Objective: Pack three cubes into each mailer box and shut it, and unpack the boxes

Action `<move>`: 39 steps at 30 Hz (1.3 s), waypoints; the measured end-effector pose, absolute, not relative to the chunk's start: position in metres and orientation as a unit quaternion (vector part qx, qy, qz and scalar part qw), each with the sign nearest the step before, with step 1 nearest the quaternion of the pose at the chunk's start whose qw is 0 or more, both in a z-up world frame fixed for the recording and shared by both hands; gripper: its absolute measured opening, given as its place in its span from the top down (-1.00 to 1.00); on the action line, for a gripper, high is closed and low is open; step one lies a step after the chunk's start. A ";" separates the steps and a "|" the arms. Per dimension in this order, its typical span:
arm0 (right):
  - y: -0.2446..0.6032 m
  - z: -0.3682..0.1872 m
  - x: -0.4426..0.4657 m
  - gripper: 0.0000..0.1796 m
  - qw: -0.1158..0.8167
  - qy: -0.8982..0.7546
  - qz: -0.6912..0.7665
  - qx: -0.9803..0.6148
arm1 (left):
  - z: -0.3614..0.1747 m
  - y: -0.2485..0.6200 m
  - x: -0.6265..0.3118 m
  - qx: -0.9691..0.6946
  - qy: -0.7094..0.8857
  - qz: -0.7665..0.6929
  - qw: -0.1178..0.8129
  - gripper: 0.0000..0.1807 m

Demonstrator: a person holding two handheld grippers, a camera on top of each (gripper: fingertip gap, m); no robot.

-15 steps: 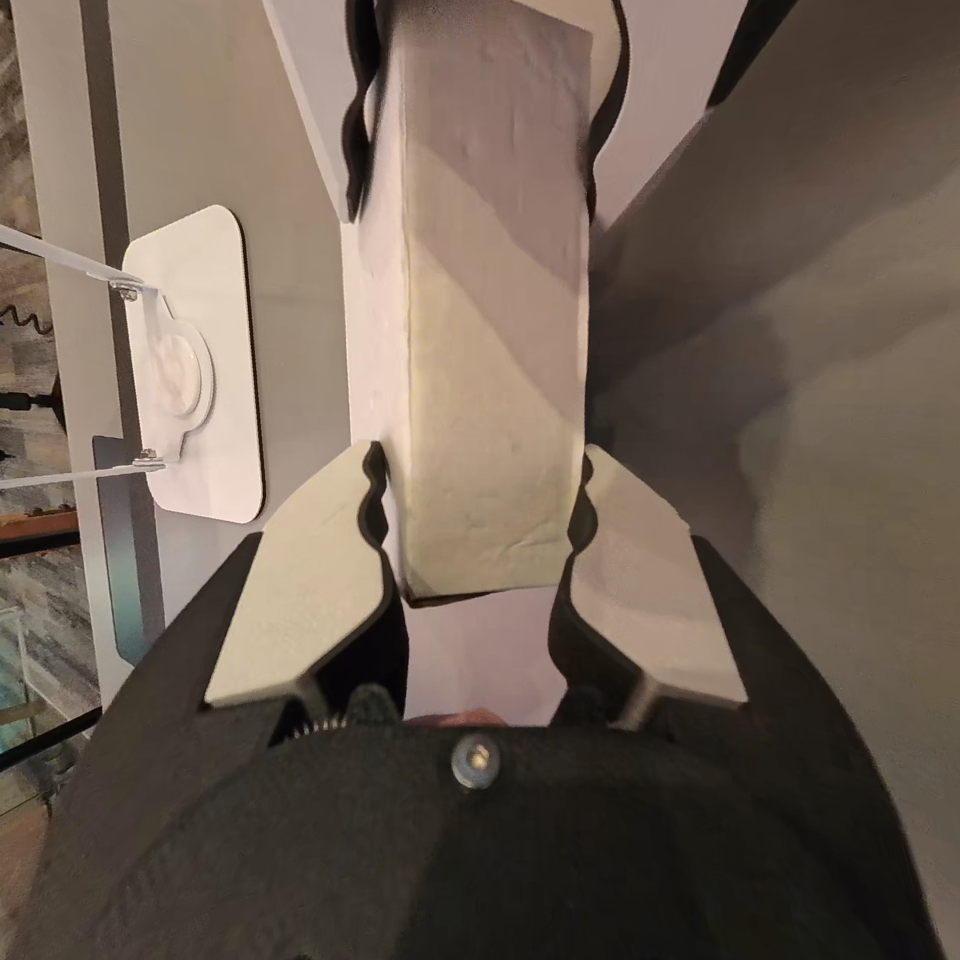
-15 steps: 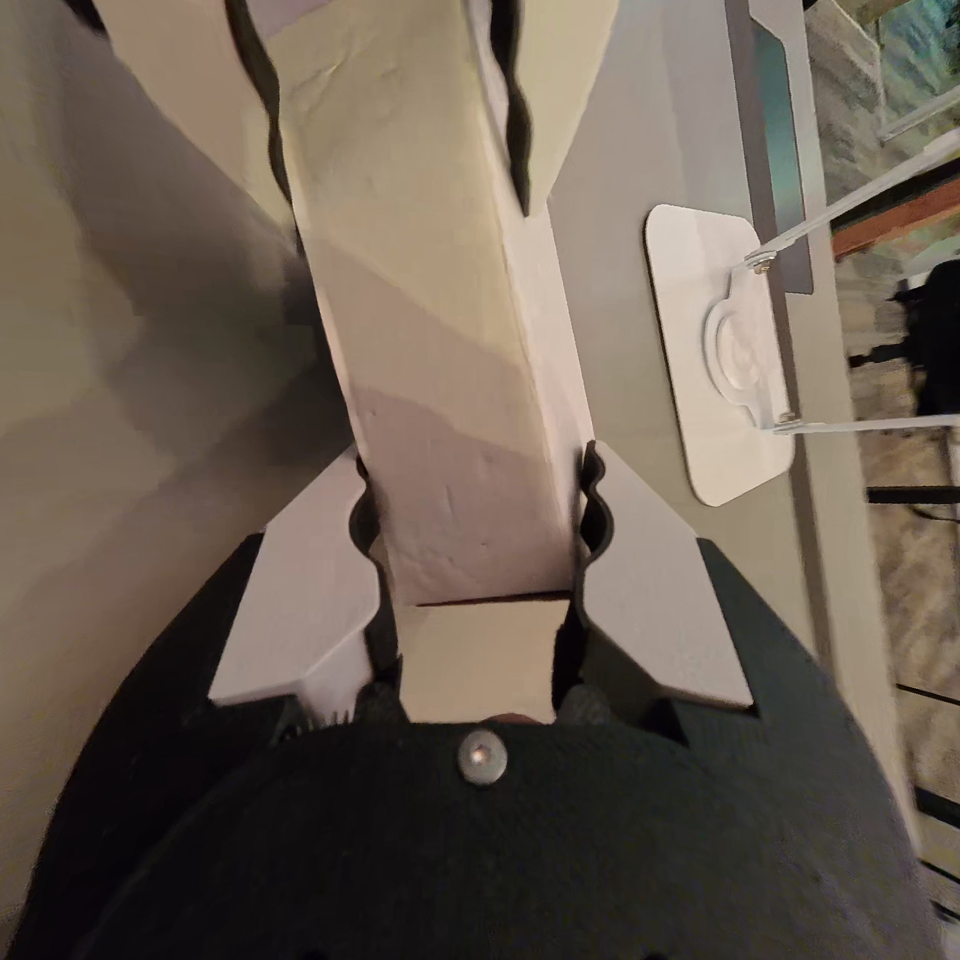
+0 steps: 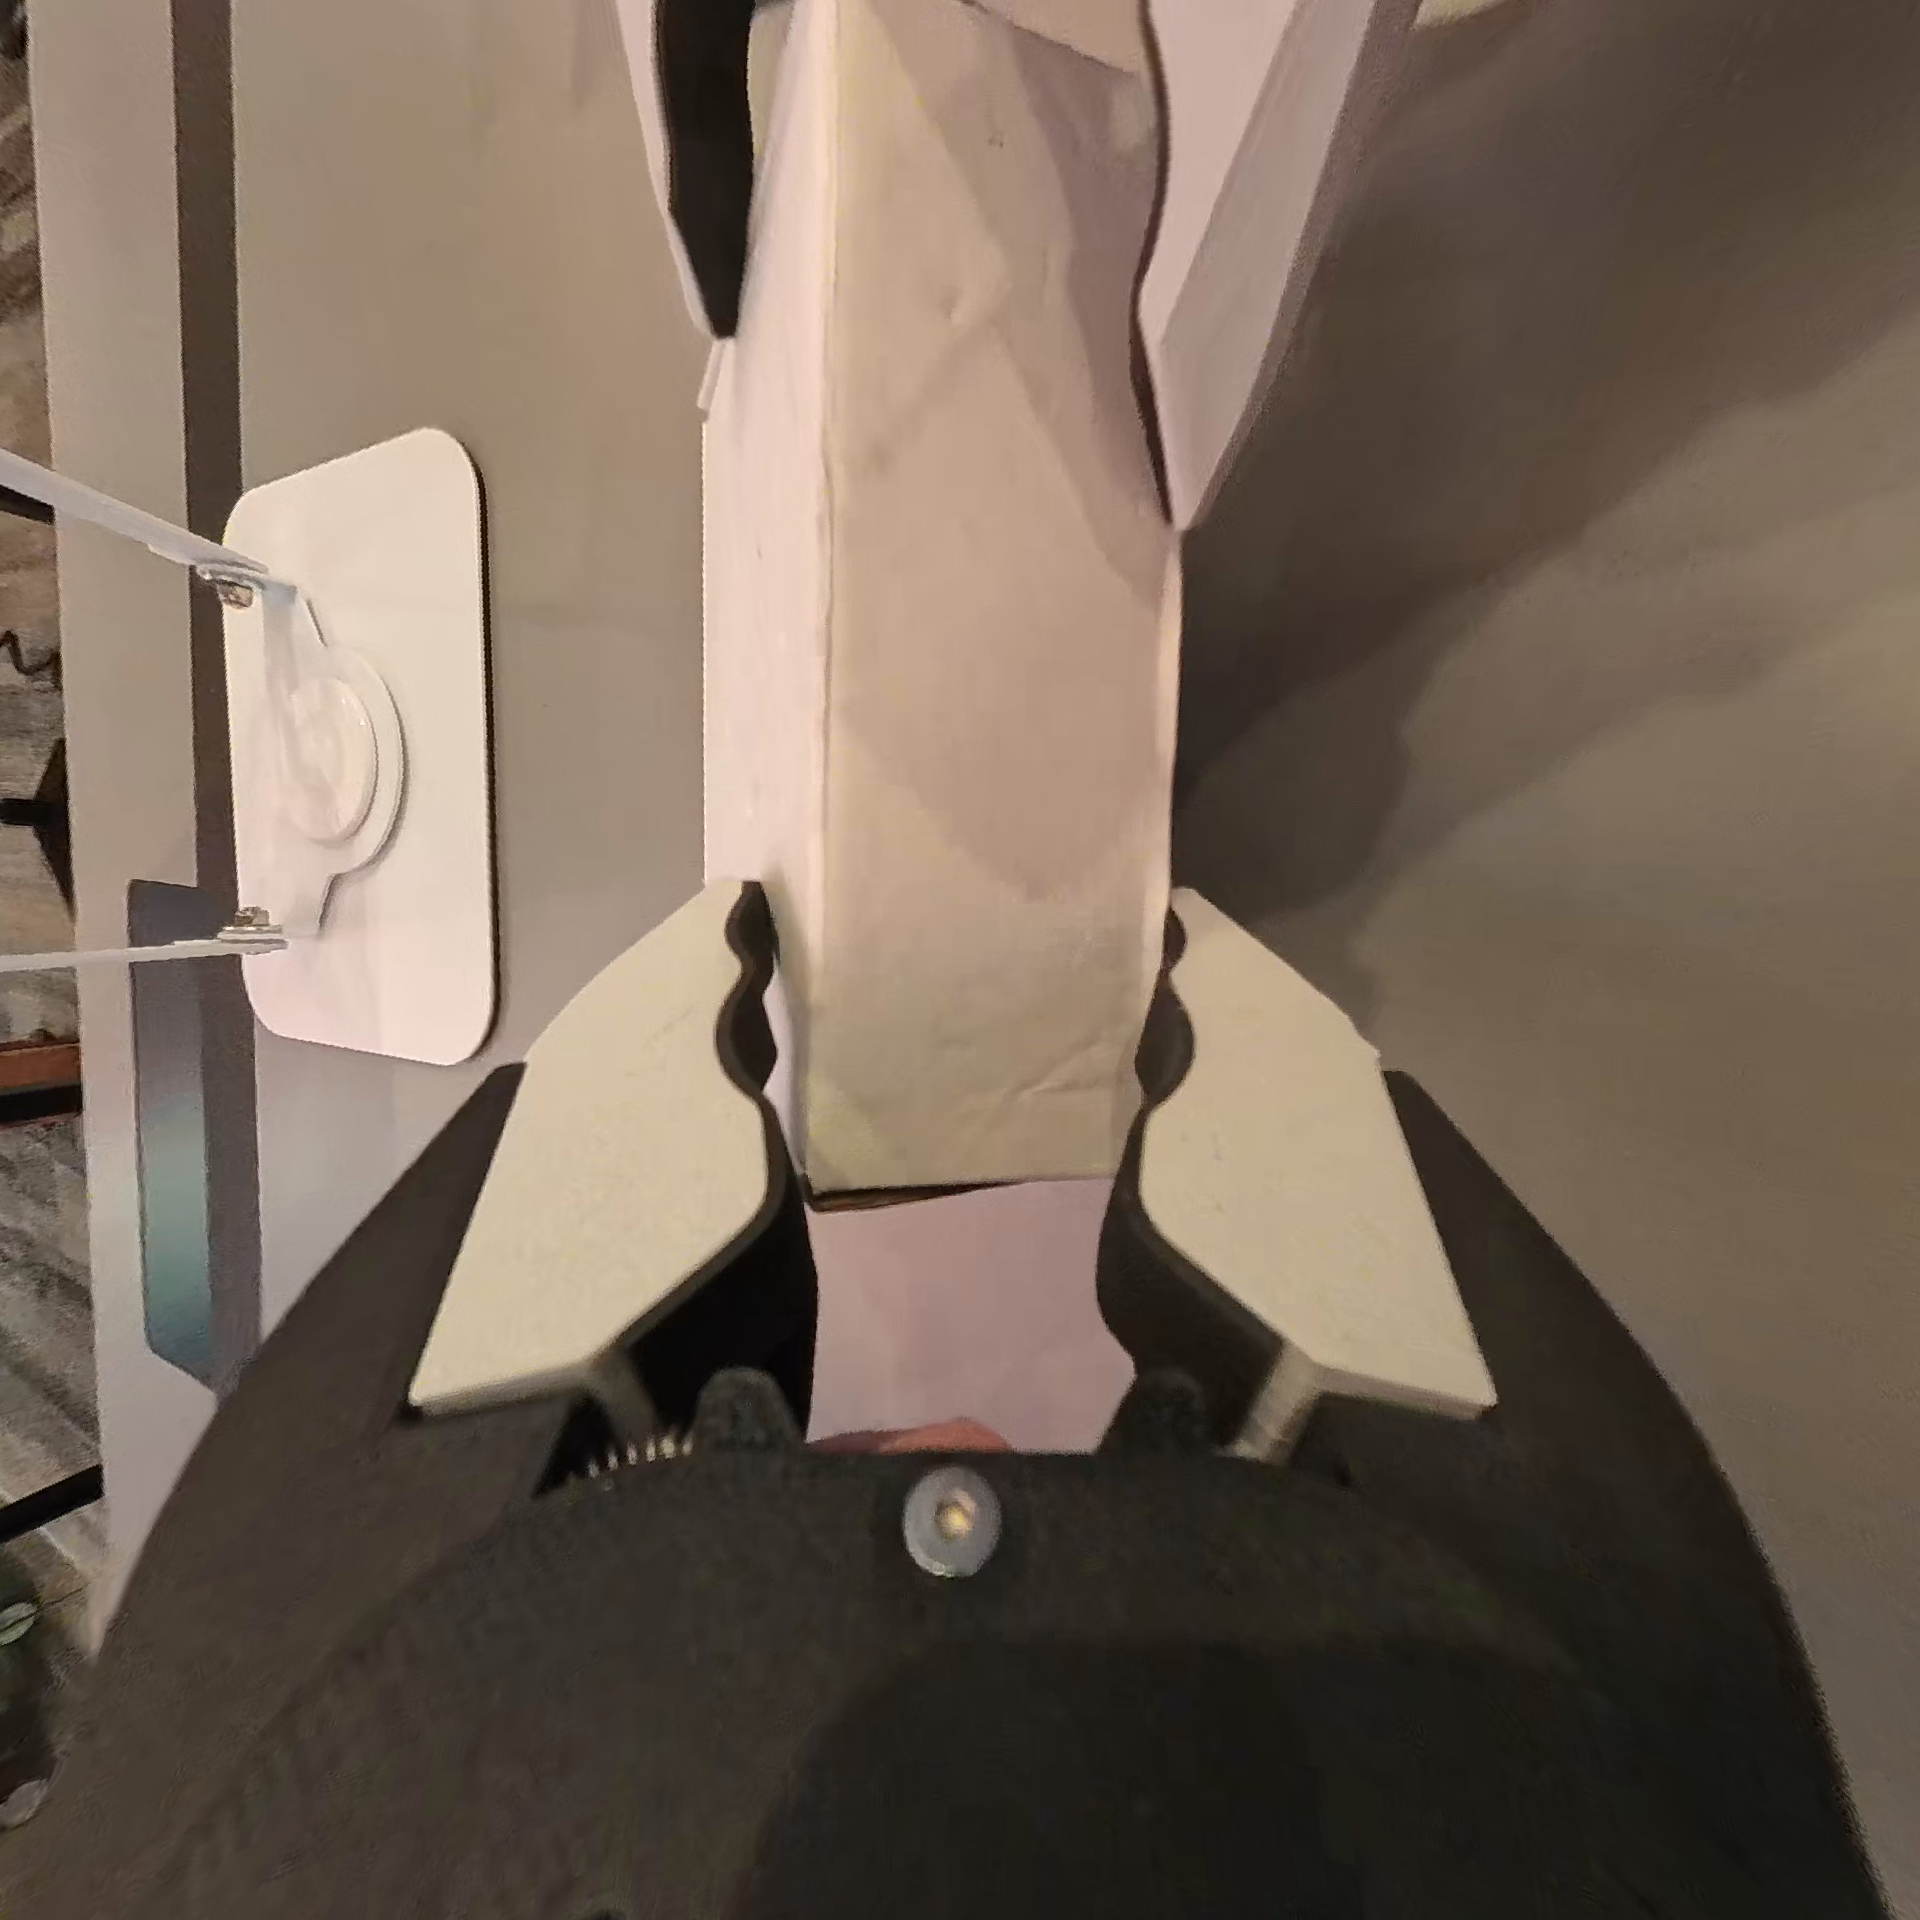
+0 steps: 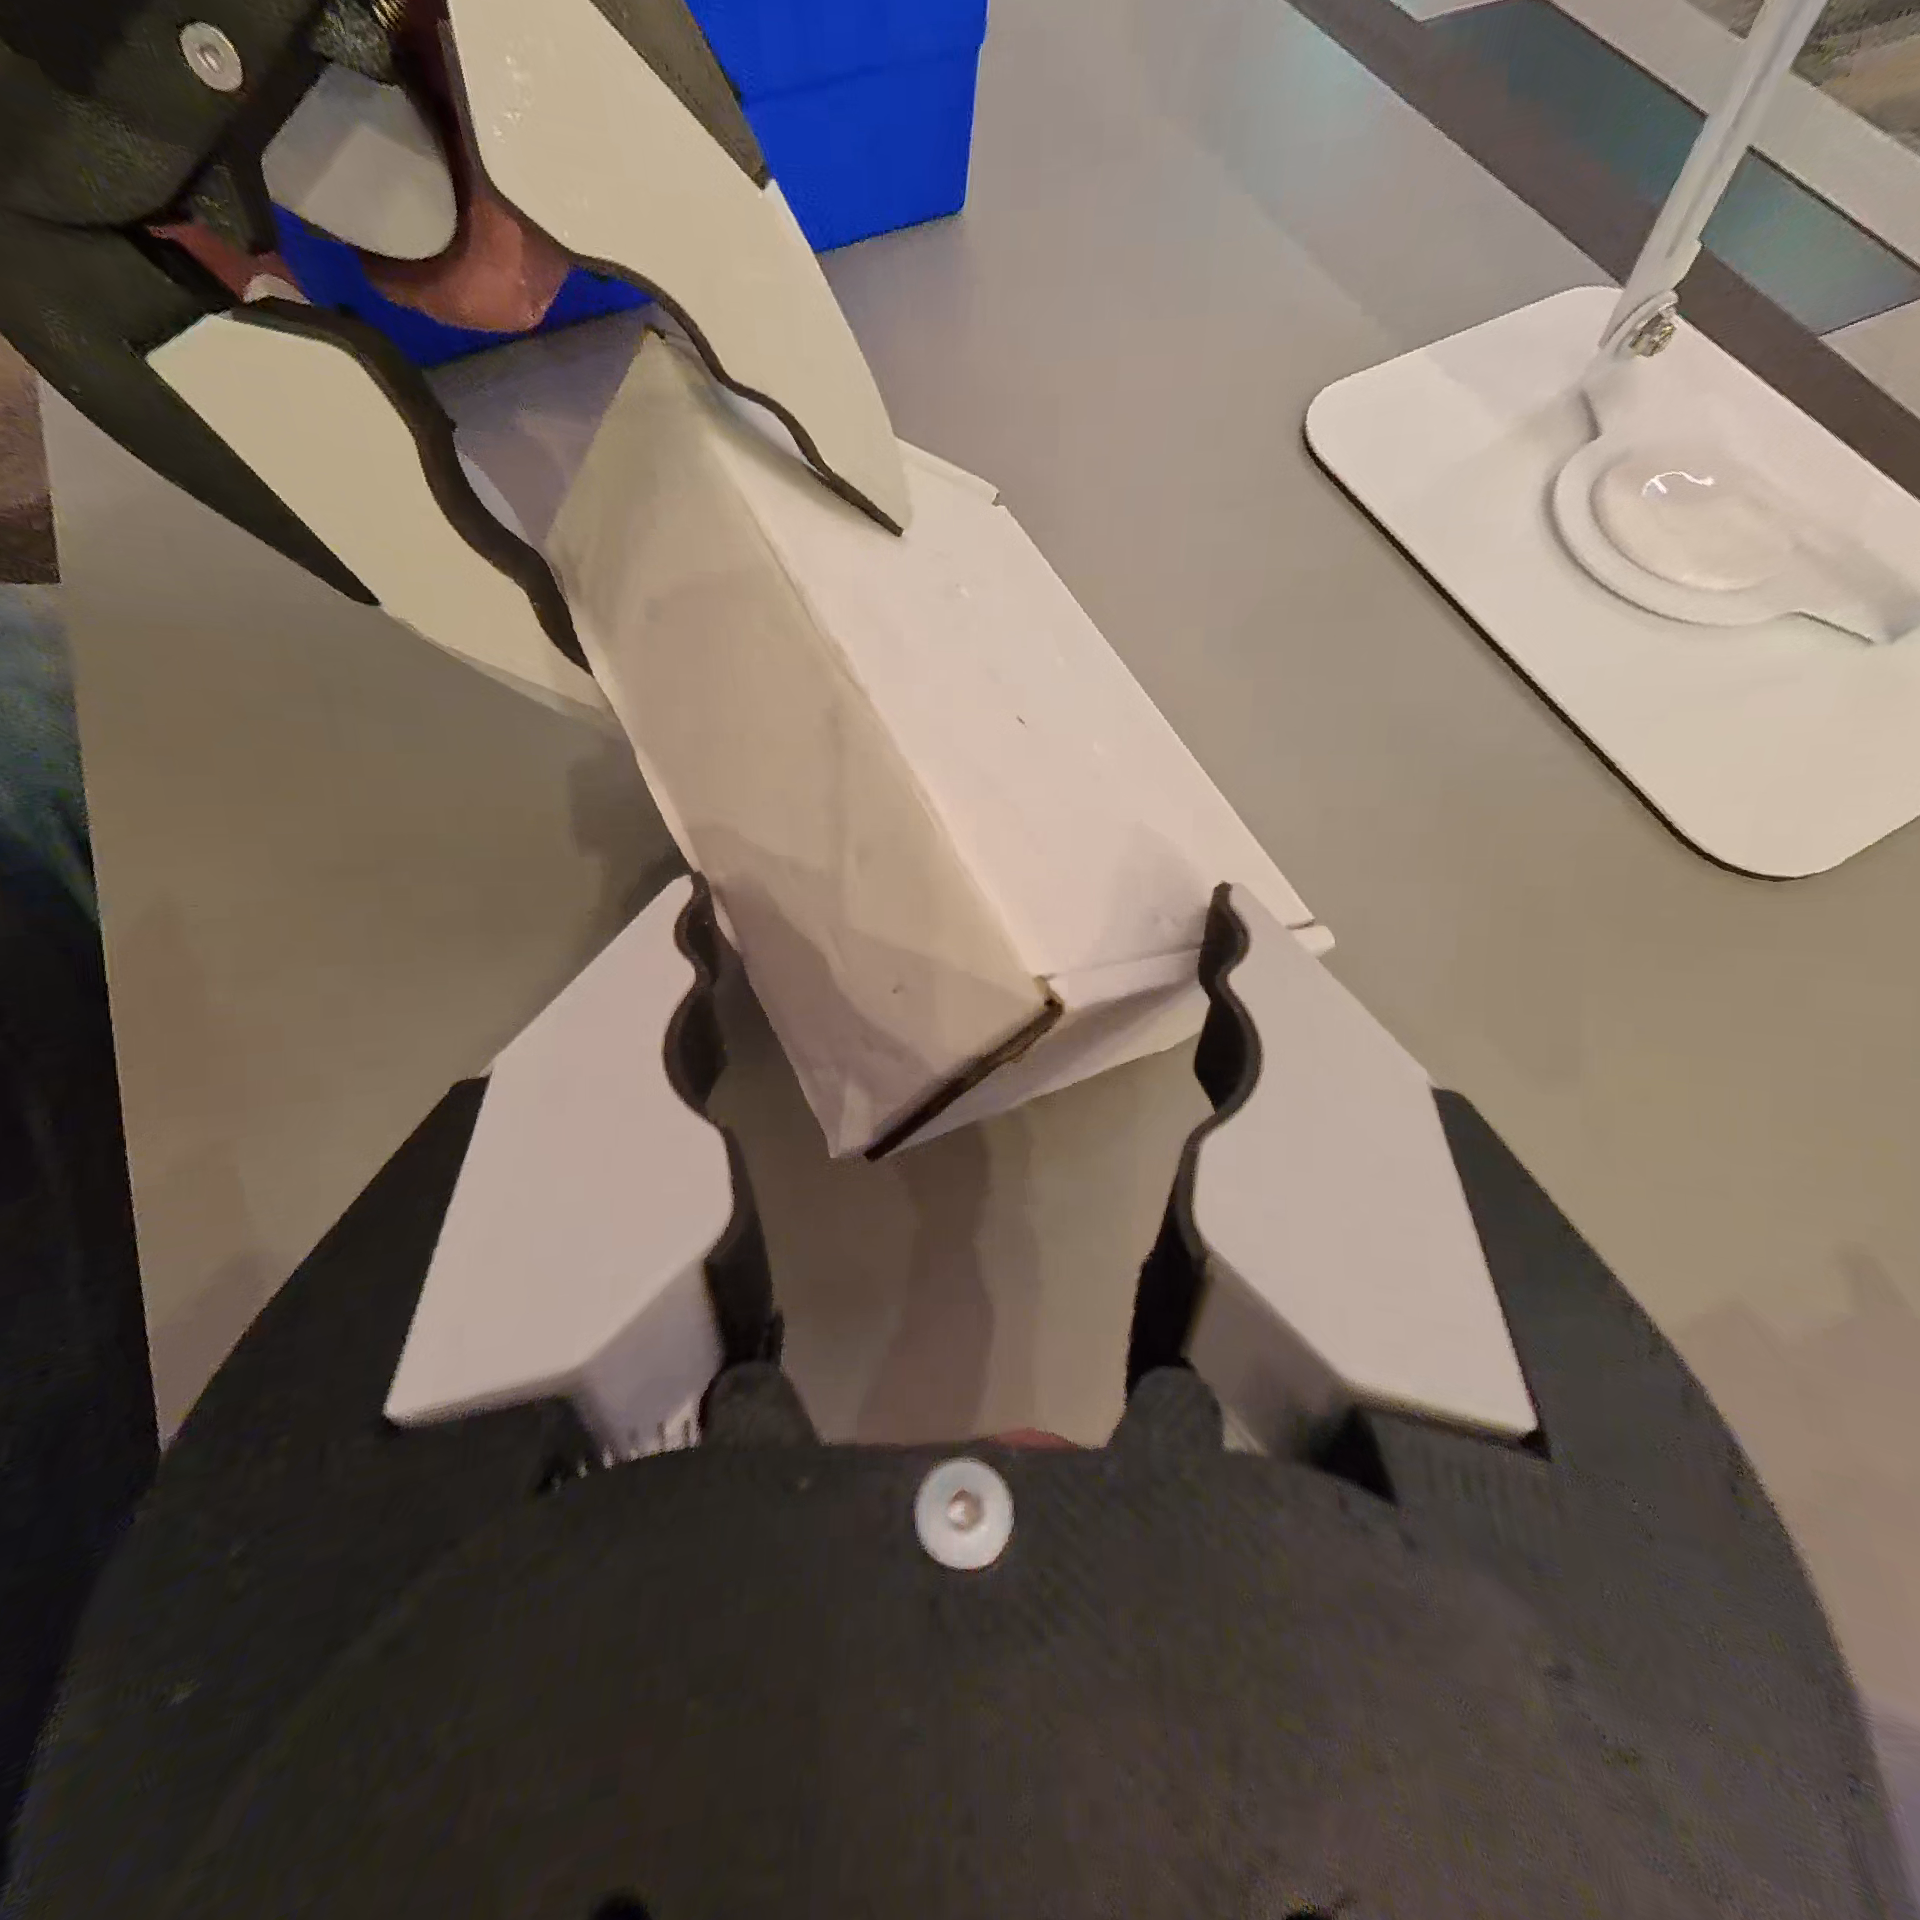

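Left wrist view shows the left gripper (image 3: 961,1049) pinching one end of the white mailer box (image 3: 966,665), its pads pressed against both sides. In the right wrist view the box (image 4: 831,790) lies closed near the middle of the grey table (image 4: 1195,343), one long edge tilted up. The right gripper (image 4: 961,1049) stands spread around the near end; its right finger seems to touch the box, its left does not.

My judgement: the box is being handled closed, set down or turned. To do it well, the left grip should hold firm while the right closes squarely on the end panel, so the lid flap does not spring.

A blue bin (image 4: 862,114) sits just behind the box toward the far edge, and a white stand base (image 4: 1662,582) lies off to the right. Neither blocks the box.
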State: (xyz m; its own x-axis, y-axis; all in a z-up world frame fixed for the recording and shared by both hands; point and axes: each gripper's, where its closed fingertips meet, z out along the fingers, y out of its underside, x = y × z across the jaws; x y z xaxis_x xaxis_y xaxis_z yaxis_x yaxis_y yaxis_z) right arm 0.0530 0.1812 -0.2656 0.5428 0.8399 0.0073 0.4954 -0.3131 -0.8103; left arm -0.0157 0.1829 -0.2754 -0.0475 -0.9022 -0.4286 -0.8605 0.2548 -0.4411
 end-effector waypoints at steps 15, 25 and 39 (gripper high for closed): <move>0.188 -0.268 0.069 0.02 0.411 -0.442 0.156 -0.782 | -0.269 0.186 -0.012 -0.640 0.700 -0.095 0.303 0.24; 0.192 -0.267 0.068 0.06 0.410 -0.435 0.162 -0.785 | -0.268 0.191 -0.006 -0.603 0.723 0.019 0.336 0.18; 0.197 -0.270 0.065 0.08 0.416 -0.420 0.172 -0.788 | -0.263 0.189 -0.007 -0.638 0.713 -0.012 0.290 0.30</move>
State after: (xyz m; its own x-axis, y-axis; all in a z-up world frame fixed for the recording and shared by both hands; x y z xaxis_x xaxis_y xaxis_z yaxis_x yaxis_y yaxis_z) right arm 0.0652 0.1968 -0.2700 0.5880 0.8051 0.0773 0.5188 -0.3020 -0.7998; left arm -0.0074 0.1894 -0.2628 -0.0178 -0.9170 -0.3986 -0.9026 0.1862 -0.3881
